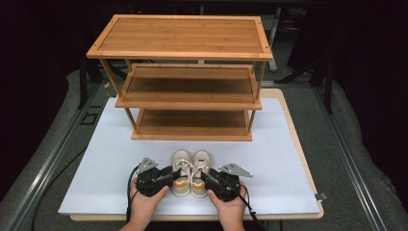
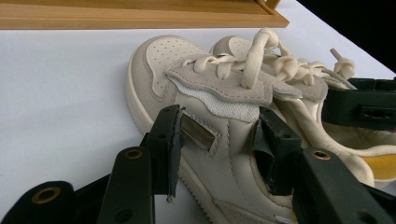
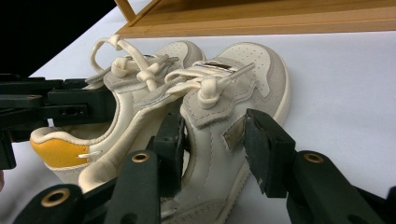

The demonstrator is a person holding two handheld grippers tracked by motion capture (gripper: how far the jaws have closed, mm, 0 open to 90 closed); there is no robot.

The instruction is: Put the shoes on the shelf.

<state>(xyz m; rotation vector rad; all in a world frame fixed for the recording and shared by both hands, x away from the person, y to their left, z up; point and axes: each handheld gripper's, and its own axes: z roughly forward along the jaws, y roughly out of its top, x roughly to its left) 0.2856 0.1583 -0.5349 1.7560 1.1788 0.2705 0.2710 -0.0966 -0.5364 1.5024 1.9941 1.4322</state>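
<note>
Shoes, a small cream pair with grey suede patches, are sitting side by side on the white board, toes pointing at the bamboo rack. That rack is standing at the board's far end, three shelves all bare, its bottom shelf lying just beyond the toes with a strip of open board between. Wide white room is lying to either side of the pair, and the board's near edge is running close behind the person's hands.

The left shoe is sitting between the jaws of the left gripper: in the left gripper view one jaw is standing at the outer side and the other is reaching inside the collar, both pads looking to be against the leather, though I cannot tell how firmly they are pressing. The right shoe is being straddled likewise by the right gripper, one jaw down in the gap between the two shoes, the other at the outer side, its metal pad seeming to be touching.

An orange-yellow heel lining is showing. No brand name or writing is legible on either shoe; the small metal lace tag is too blurred to read.
</note>
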